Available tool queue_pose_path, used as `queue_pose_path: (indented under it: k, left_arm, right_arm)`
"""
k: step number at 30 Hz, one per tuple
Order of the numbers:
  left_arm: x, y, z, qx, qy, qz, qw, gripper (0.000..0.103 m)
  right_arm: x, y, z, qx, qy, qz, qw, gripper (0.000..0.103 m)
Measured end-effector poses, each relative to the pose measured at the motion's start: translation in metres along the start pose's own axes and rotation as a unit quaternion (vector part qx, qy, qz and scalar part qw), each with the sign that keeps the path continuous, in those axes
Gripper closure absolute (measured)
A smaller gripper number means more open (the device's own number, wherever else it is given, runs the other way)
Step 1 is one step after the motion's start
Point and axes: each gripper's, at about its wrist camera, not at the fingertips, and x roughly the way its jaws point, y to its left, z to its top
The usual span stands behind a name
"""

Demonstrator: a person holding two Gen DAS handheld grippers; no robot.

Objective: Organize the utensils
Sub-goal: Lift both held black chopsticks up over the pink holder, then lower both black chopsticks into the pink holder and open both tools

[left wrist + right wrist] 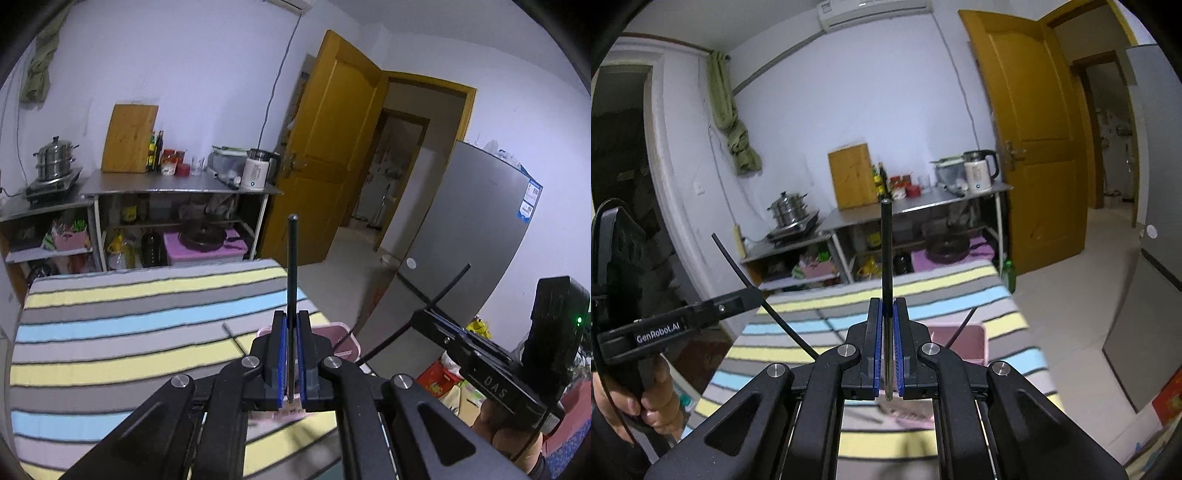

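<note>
The left gripper (291,354) was clamped on a black chopstick (292,266), its blue pads (282,354) pressed against the shaft from both sides. The chopstick's long axis ran straight along the fingers, tip pointing up and away from the camera, and its lower end sat between the pads. In the right wrist view the same chopstick (738,266) appeared as a thin diagonal rod crossing the left gripper (746,297), upper end leaning left.

Below the left gripper lay the striped tablecloth (110,332). A pink container (345,341) stood on it just right of the fingers, largely hidden behind them; its contents could not be made out. A thin grey line (236,338) on the cloth beside it was too small to identify.

The right gripper (888,350) was likewise closed on a second black chopstick (886,254), held upright along the fingers with its tip pointing away. In the left wrist view this second chopstick (448,286) ran diagonally through the right gripper (428,314), upper end leaning right. Another dark stick (962,326) rose at a slant from the pink container (975,343), its lower part concealed. The person's left hand (655,402) was cut off by the frame edge.
</note>
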Motion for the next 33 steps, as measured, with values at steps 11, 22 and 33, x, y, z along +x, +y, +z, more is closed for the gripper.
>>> queue_pose_path:
  k: [11, 22, 33]
  left_arm:
    - [0.058, 0.003, 0.006, 0.01, 0.021, 0.016, 0.9996, 0.098]
    - [0.104, 0.021, -0.02, 0.007, 0.056, 0.028, 0.998, 0.098]
    - [0.121, 0.021, -0.039, 0.019, 0.074, 0.033, 0.9965, 0.098]
  right_arm:
    - [0.022, -0.014, 0.001, 0.008, -0.003, -0.018, 1.0, 0.097]
    - [0.054, -0.028, -0.027, 0.017, 0.034, -0.033, 0.999, 0.097]
    - [0.075, -0.033, -0.05, 0.021, 0.076, -0.025, 0.997, 0.097]
